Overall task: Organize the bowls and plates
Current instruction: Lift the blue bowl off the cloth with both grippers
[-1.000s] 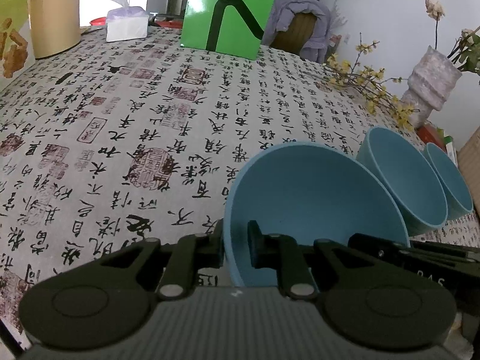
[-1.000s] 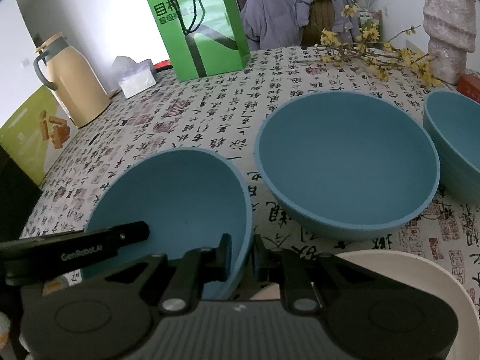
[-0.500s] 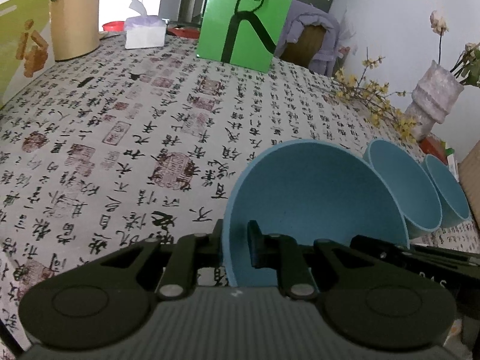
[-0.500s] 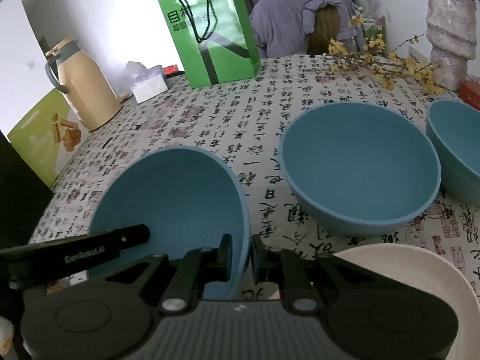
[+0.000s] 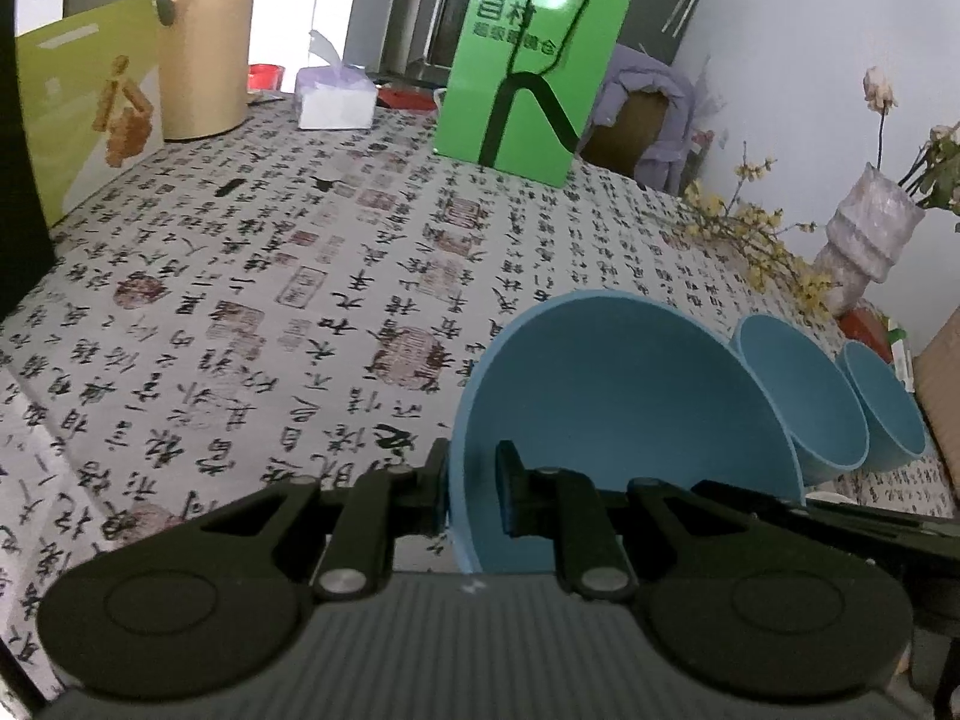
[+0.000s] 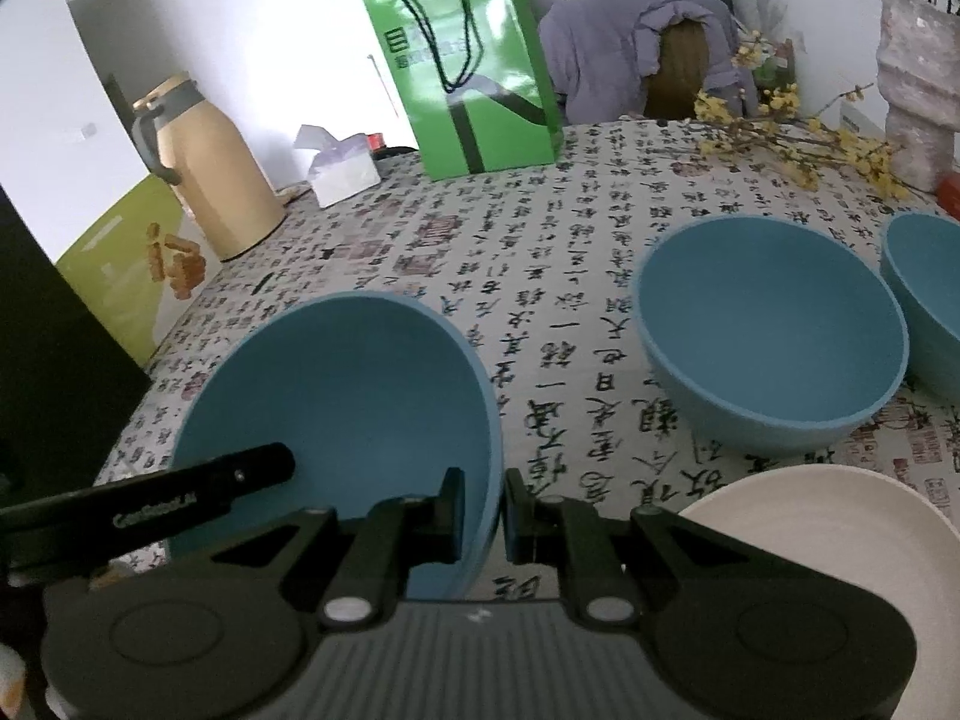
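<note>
Left gripper (image 5: 471, 489) and right gripper (image 6: 485, 516) each clamp opposite rim sections of one blue bowl (image 6: 360, 396), jaws nearly closed, above the table (image 5: 300, 276).

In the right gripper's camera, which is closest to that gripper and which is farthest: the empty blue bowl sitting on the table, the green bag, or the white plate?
1. White plate: right beside the right gripper, low right.
2. Empty blue bowl: mid-table, ahead and right.
3. Green bag: standing at the table's far edge.
</note>
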The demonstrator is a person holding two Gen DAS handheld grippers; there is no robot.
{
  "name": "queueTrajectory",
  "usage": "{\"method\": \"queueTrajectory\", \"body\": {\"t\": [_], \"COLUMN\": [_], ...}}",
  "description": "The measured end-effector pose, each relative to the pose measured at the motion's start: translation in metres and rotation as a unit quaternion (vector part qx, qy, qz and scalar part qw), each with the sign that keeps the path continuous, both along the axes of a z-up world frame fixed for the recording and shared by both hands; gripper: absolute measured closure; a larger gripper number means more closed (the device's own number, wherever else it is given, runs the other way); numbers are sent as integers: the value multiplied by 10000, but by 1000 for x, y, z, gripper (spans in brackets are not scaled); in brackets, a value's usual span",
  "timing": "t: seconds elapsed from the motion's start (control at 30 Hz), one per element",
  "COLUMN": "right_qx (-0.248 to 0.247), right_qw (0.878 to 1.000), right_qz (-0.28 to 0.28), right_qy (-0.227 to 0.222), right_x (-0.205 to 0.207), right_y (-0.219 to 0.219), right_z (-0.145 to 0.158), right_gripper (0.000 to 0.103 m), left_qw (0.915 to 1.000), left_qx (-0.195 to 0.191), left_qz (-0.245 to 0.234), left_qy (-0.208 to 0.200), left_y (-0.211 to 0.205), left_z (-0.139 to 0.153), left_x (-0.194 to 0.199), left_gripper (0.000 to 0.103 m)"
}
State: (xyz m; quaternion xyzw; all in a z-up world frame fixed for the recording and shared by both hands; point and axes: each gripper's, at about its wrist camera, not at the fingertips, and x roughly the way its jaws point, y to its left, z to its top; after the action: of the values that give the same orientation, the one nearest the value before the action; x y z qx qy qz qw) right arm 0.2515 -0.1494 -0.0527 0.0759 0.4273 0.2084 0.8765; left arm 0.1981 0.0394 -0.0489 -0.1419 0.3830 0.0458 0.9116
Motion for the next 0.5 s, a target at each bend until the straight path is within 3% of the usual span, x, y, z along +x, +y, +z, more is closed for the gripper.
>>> {"method": "queueTrajectory", "body": {"t": [0.5], "right_qx": [114], "right_qw": [9991], "right_qz": [398], "right_qy": [16], "right_x": [-17], "right_y": [48], "right_z": [9], "right_gripper": [90], "left_qw": [9990], "left_qx": [-109], "left_qz": [424], "left_qy": [-106], "left_y": [50], "left_z": [11], "left_x": [-36], "left_gripper": [87]}}
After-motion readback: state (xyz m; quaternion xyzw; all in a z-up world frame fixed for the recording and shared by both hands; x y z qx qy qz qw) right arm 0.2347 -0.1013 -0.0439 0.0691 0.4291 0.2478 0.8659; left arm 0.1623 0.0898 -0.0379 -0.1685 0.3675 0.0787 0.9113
